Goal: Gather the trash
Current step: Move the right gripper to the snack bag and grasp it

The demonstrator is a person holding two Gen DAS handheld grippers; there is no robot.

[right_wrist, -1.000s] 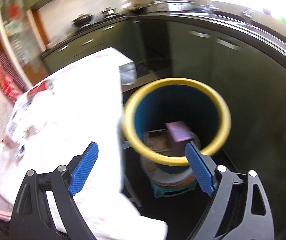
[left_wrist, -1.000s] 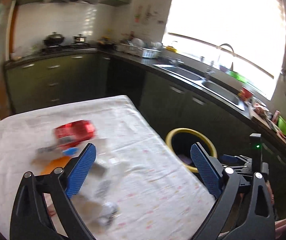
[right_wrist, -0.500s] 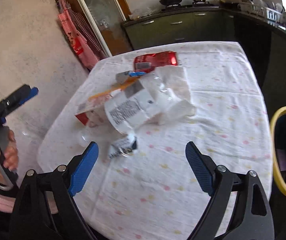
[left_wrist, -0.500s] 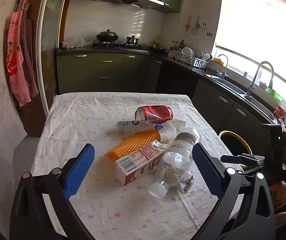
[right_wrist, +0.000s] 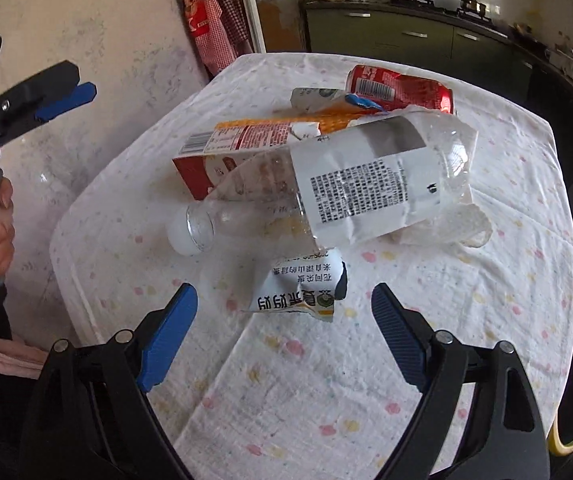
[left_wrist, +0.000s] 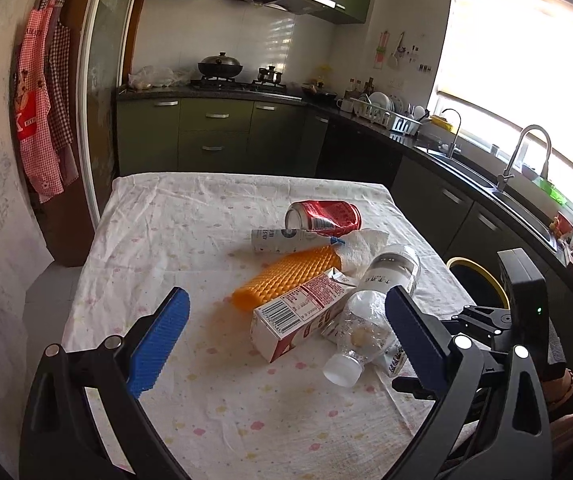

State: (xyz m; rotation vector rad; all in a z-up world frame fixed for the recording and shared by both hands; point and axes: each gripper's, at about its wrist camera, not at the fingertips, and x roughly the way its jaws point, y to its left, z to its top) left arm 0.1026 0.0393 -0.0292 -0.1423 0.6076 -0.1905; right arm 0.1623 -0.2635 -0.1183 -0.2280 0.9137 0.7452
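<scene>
where left misses — snack wrapper [right_wrist: 300,290]

Sunlit window [left_wrist: 526,64] brightens green kitchen cabinets [left_wrist: 214,140].

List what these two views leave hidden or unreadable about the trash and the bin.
- Yellow-rimmed bin: left view, inside hidden by the table edge and right gripper; right view, cut off by the frame edge.
- Snack wrapper: left view, mostly under the plastic bottle.
- Orange mesh sleeve: right view, mostly behind the milk carton.
</scene>
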